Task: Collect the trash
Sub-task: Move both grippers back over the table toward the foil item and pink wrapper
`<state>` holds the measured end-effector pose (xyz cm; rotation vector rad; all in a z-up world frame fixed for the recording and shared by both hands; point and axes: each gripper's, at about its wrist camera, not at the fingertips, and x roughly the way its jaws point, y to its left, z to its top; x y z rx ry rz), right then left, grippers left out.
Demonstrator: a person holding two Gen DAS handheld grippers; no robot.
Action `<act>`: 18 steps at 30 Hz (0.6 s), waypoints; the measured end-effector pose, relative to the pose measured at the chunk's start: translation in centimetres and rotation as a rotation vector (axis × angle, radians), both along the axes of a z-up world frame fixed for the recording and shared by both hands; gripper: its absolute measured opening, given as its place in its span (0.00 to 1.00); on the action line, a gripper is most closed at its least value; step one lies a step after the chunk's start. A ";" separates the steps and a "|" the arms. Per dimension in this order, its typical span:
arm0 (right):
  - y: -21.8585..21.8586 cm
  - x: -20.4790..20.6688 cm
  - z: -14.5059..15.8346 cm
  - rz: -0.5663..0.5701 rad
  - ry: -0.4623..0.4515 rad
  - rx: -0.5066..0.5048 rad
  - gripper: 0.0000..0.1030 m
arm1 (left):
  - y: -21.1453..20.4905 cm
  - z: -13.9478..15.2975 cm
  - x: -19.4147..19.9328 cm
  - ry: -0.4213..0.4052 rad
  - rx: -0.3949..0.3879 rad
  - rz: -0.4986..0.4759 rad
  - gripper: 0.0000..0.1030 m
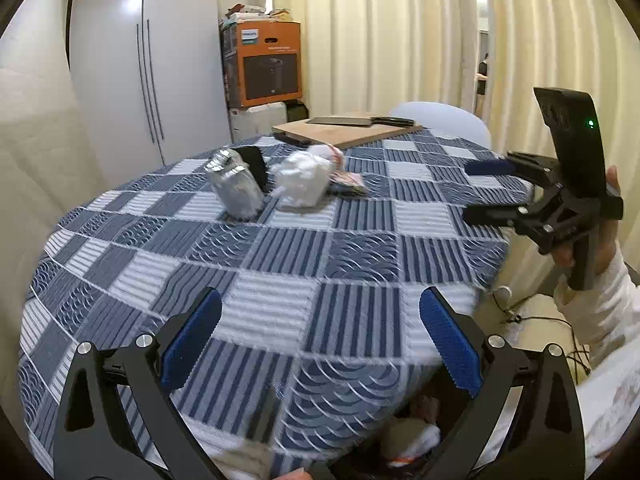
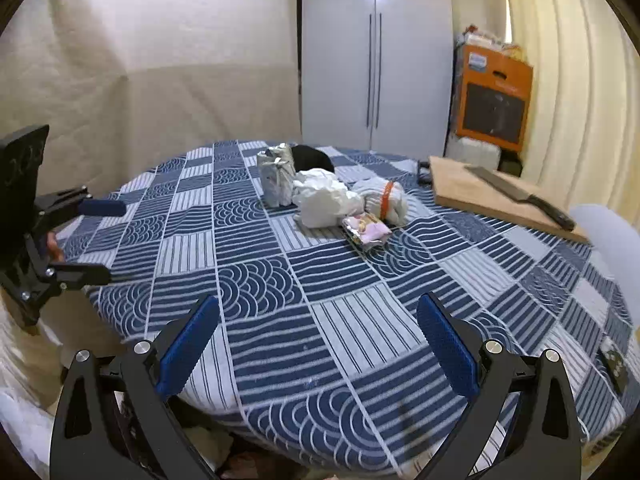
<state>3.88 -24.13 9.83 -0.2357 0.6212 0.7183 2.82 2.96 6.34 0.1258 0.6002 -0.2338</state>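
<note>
The round worktop (image 2: 280,320) (blue patchwork cloth) carries a cutting board (image 2: 480,196), then a foil pouch (image 2: 276,176), crumpled white paper (image 2: 324,200) and a small wrapper (image 2: 366,232) clustered mid-table. Left gripper (image 1: 320,336) and right gripper (image 2: 316,344) hover with fingers spread, empty.

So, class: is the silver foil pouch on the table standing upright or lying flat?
Upright: the silver foil pouch stands on its base on the table, taller than the crumpled paper beside it.

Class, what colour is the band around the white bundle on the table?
Orange; the band shows best in the right wrist view.
</note>
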 end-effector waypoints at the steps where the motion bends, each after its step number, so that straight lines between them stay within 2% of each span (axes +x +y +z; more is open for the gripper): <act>1: 0.2 0.7 0.0 -0.011 0.013 -0.003 0.92 | 0.2 0.2 0.5 -0.001 0.004 0.008 0.94; 10: 1.9 6.4 -0.2 -0.035 0.111 0.021 0.92 | 2.3 1.2 6.7 0.056 -0.026 0.040 0.94; 13: 2.1 8.4 -0.5 -0.059 0.145 0.028 0.92 | 2.8 0.9 8.7 0.073 -0.012 0.055 0.94; 18: 2.4 11.0 -0.9 -0.092 0.151 0.007 0.92 | 4.2 0.5 11.8 0.110 -0.042 0.083 0.94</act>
